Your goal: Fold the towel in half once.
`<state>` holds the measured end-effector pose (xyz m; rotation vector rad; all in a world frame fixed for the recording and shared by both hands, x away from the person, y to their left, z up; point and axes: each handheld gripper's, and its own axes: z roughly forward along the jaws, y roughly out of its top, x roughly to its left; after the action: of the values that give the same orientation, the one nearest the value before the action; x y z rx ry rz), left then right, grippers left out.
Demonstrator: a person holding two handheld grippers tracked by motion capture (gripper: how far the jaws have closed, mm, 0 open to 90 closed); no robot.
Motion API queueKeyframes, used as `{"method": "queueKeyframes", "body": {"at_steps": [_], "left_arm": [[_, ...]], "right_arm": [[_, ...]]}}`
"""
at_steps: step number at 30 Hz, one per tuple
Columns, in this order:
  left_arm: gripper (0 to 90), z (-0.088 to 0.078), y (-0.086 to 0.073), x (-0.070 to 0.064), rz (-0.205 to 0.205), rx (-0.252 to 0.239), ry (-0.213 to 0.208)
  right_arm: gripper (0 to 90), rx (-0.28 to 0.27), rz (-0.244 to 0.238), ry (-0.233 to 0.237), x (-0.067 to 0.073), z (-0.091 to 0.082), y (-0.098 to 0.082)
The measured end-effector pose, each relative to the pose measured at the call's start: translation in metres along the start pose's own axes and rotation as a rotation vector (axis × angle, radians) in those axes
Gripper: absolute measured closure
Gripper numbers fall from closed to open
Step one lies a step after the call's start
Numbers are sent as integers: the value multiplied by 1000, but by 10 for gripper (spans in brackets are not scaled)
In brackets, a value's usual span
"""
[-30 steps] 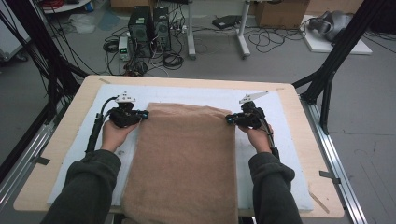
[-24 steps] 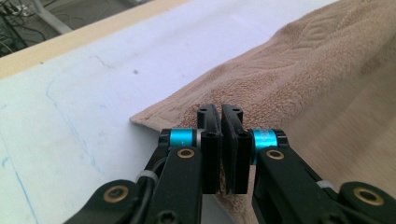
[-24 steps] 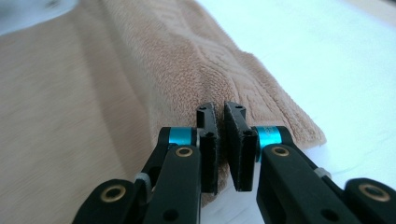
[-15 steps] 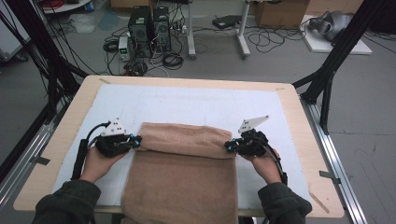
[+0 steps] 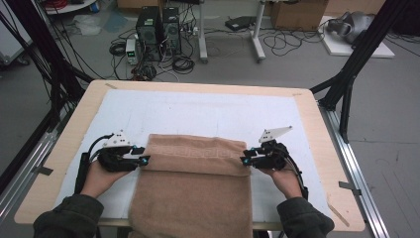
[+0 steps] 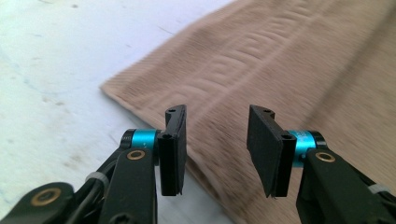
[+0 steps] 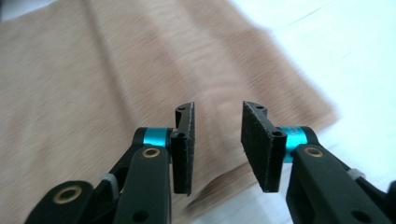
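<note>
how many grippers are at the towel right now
2. The left gripper sits at the left end of the brown towel's folded far edge, the right gripper at its right end. Both have just been opening their jaws, with nothing between them.

Towel (image 5: 195, 183): tan-brown terry, woven relief band of key-like angular motif near its edge, fine ribbed stripe along the hem. Bench (image 5: 317, 124): pale light-wood border; white mat (image 5: 208, 114) over its middle, faint grey smudges. Left gripper (image 5: 142, 157): black body, blue-cyan rings behind the pads, brass-coloured rivets, light grey three-cornered plate on top. Right gripper (image 5: 243, 159): same black, cyan rings, brass rivets, grey plate. Sleeves (image 5: 69, 220): dark olive-grey. Floor (image 5: 297, 59): grey, black cables. Frame poles (image 5: 366, 44): black.
</note>
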<state>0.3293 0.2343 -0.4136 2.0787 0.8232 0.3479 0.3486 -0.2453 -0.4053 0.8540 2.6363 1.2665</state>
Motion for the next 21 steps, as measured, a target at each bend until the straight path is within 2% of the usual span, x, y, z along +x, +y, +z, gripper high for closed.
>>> {"method": "queueKeyframes", "body": {"at_steps": [1, 2, 4, 5, 7, 9, 11, 13, 14, 15, 17, 19, 21], "left_arm": [[590, 7, 3, 7, -29, 12, 4], [594, 11, 4, 10, -39, 14, 14], [599, 25, 7, 18, -81, 11, 30], [588, 31, 9, 21, -88, 11, 48], [553, 42, 11, 27, -125, 3, 68], [525, 51, 12, 30, -140, 34, 85], [543, 59, 13, 32, -131, 69, 71], [611, 62, 13, 30, -94, 86, 103], [652, 63, 14, 29, -88, 88, 107], [673, 63, 14, 28, -91, 87, 106], [771, 63, 14, 27, -81, 90, 88], [837, 62, 15, 27, -73, 91, 82], [853, 60, 14, 30, -92, 87, 66]], "right_arm": [[644, 0, 4, -8, -4, 1, 3], [631, 3, 24, -33, -9, 4, 7], [593, 11, 30, -65, -17, 11, 12], [573, 12, 48, -90, -22, 16, 14], [544, 27, 59, -108, -30, 26, 16], [524, 62, 81, -125, -38, 37, 14], [523, 88, 99, -118, -42, 46, 12], [606, 88, 86, -120, -42, 51, 12], [648, 100, 63, -131, -41, 54, 12], [697, 112, 43, -153, -38, 55, 14], [803, 113, 43, -141, -37, 55, 14], [830, 122, 42, -127, -37, 55, 15], [843, 130, 40, -115, -36, 53, 16]]}}
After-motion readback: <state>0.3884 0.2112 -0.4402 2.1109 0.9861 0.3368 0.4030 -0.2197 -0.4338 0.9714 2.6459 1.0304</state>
